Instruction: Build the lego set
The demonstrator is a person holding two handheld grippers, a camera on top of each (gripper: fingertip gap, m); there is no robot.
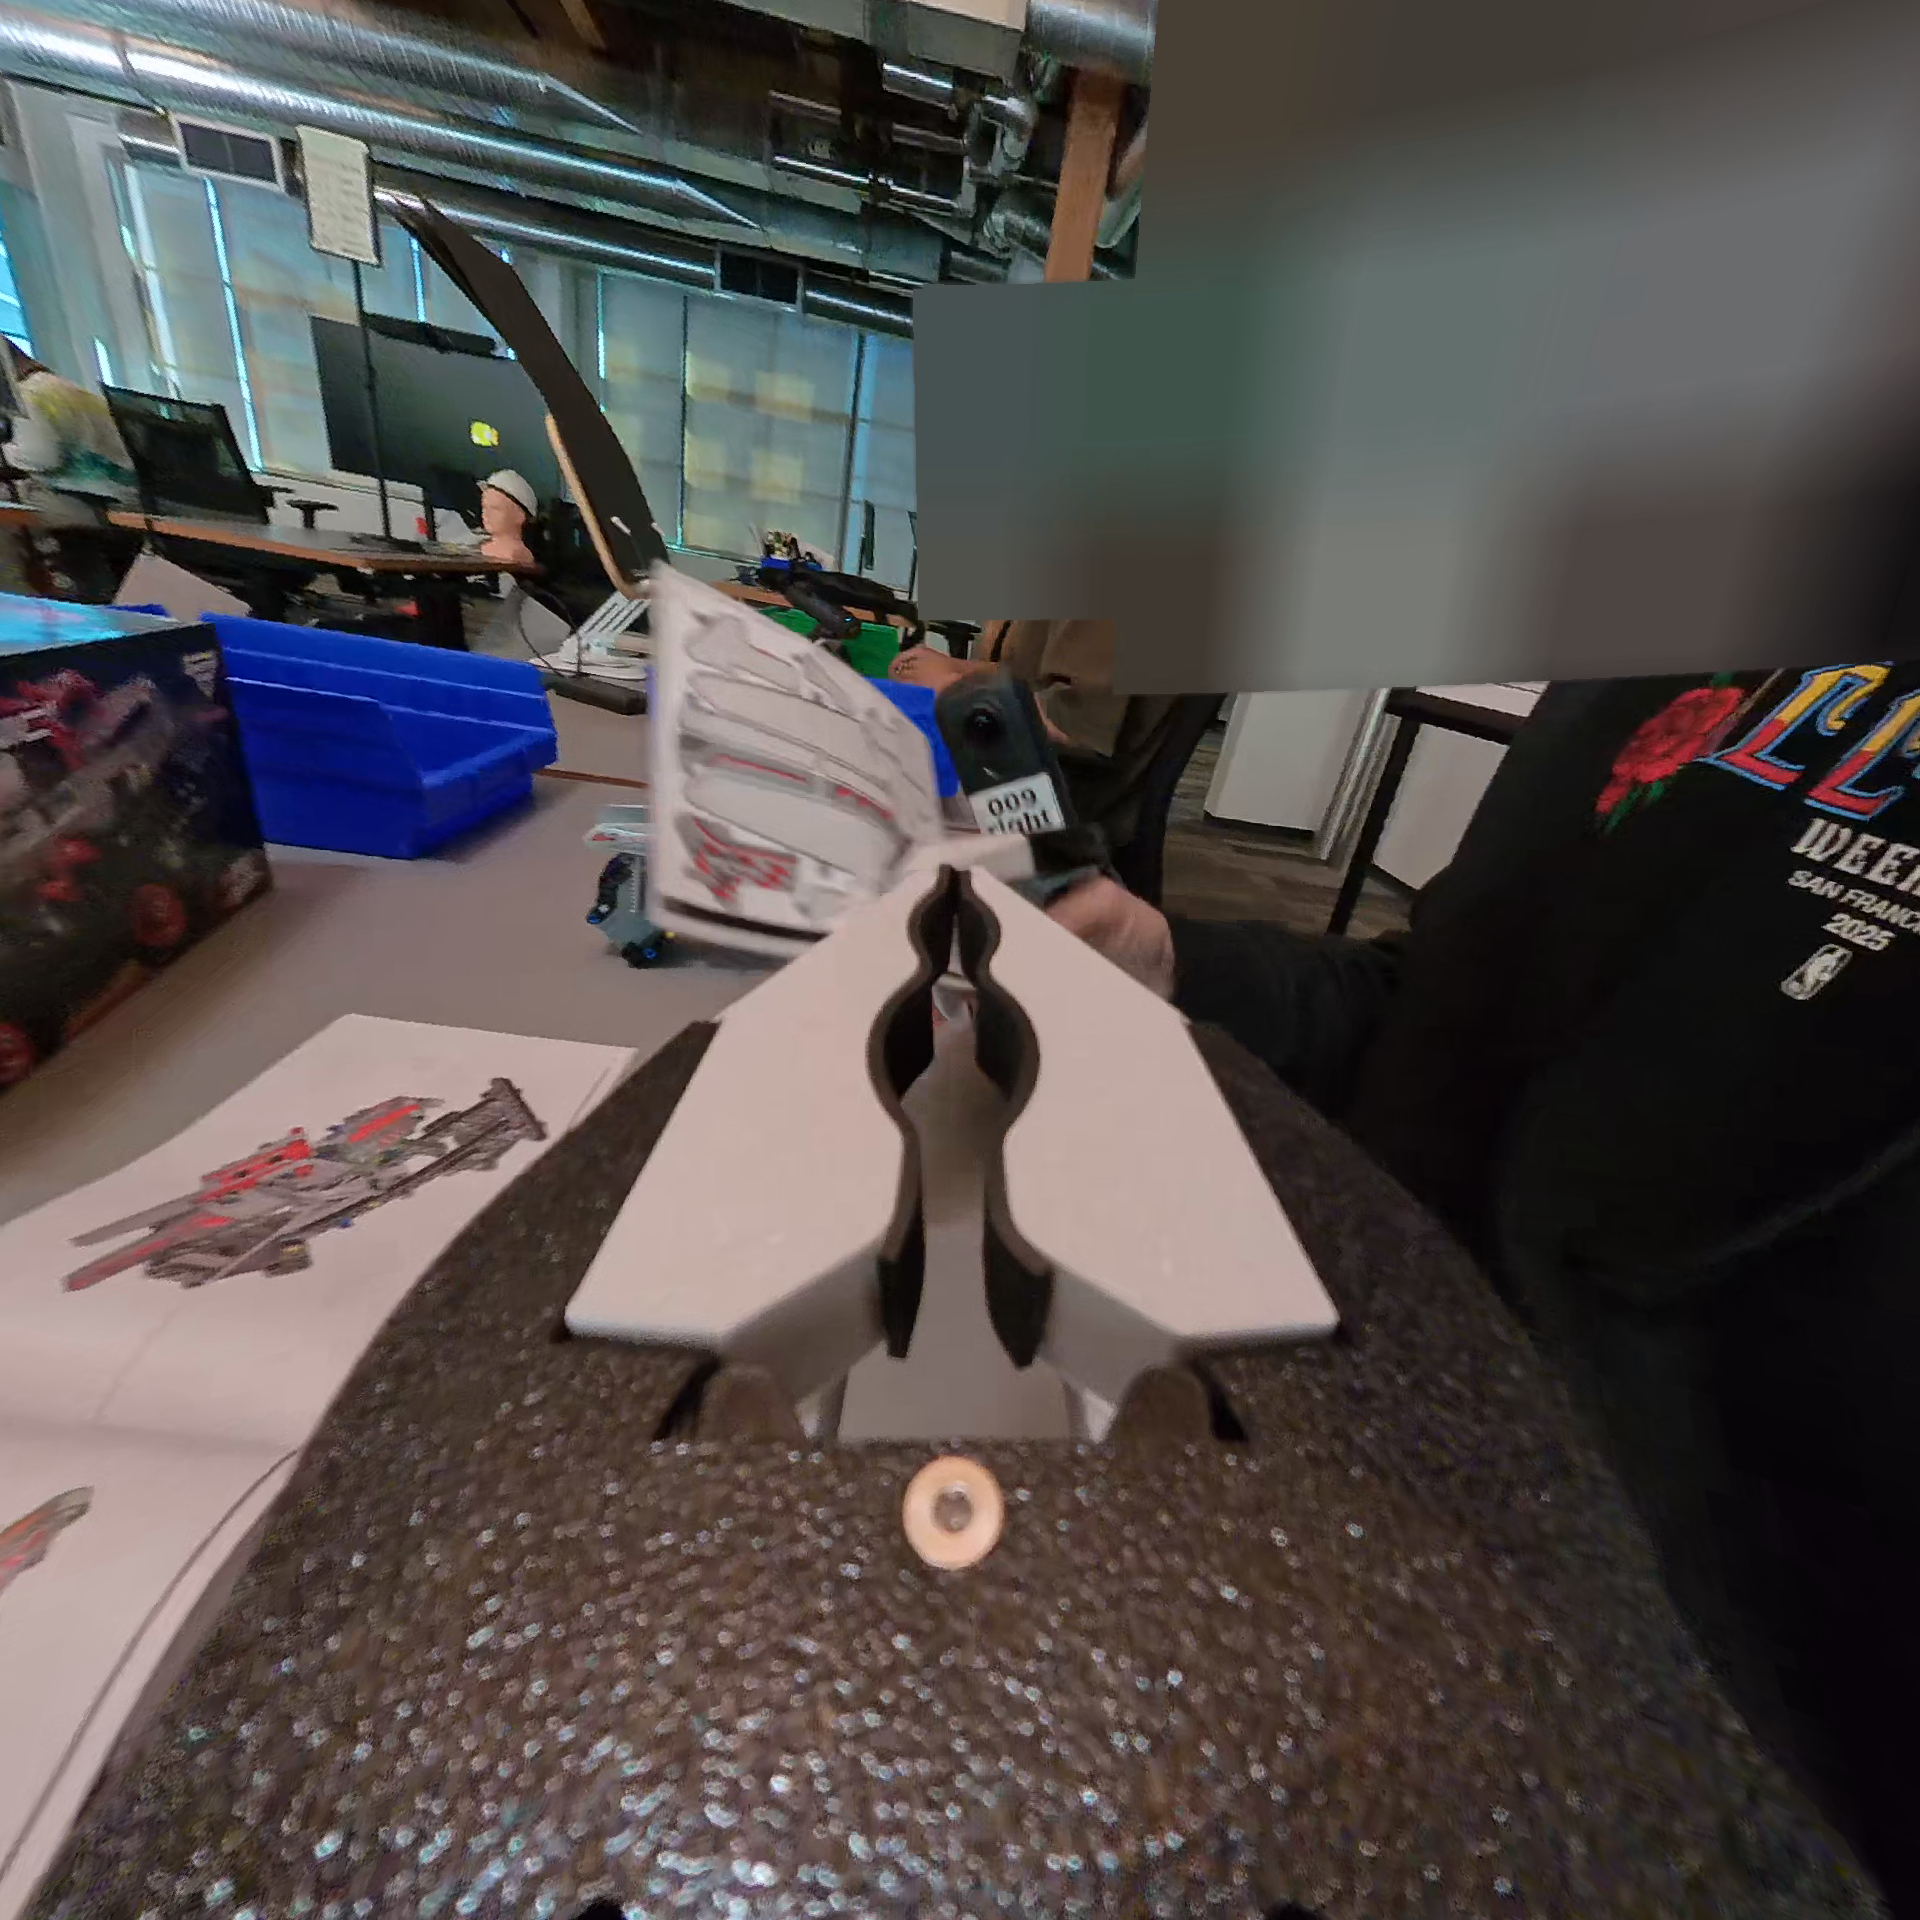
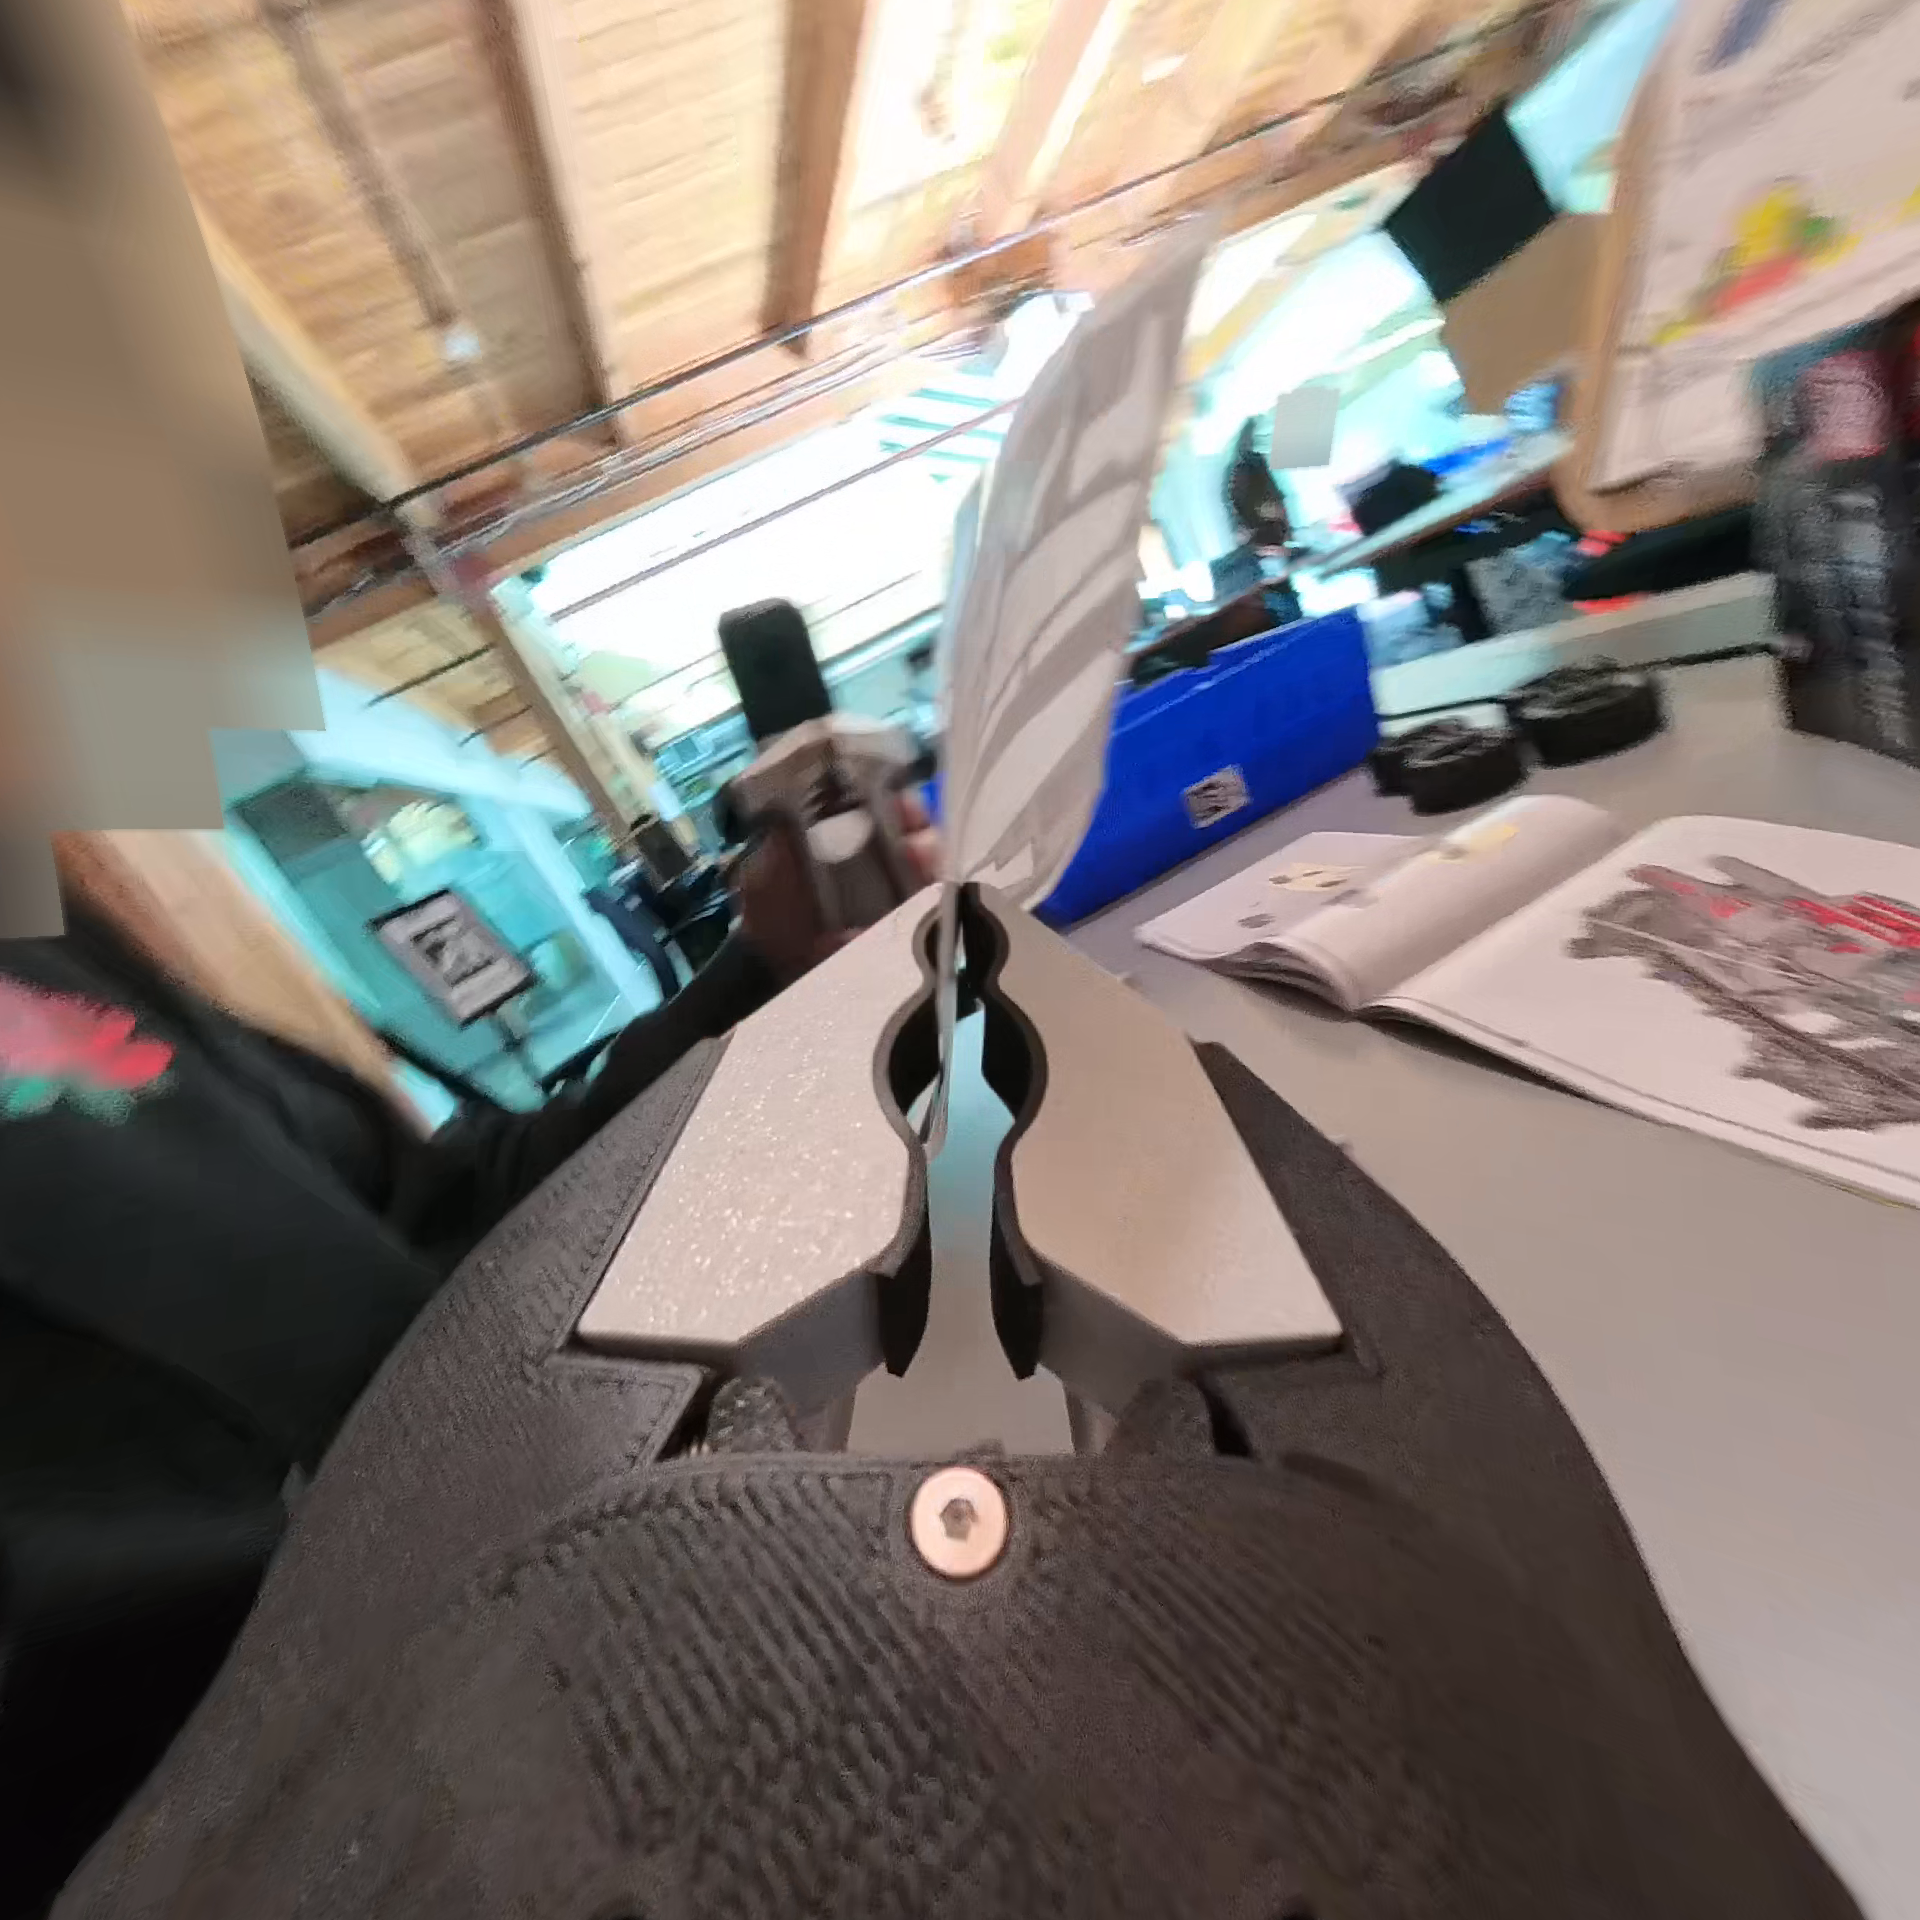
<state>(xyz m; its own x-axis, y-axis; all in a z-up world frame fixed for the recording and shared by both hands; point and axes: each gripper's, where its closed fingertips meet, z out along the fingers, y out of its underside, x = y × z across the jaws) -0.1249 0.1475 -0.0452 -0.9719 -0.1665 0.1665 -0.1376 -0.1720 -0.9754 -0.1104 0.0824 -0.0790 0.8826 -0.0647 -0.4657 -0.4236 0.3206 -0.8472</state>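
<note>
The sticker sheet [image 2: 1049,623] is lifted off the table, standing almost upright in the air — the right gripper [image 2: 958,914] has its jaws pressed together on the sheet's lower edge. The left gripper [image 1: 951,883] looks nearly closed, its tips right at the sheet's [image 1: 774,769] corner, though whether it truly pinches it I cannot tell. Behind, a small part-built model [image 1: 623,904] sits on the table [image 1: 416,935] beside blue bins [image 1: 384,738], loose black tyres [image 2: 1507,738] nearby. The open instruction booklet [image 2: 1558,935] and box [image 1: 114,810] suggest most of the building remains — stickers are in hand now.
</note>
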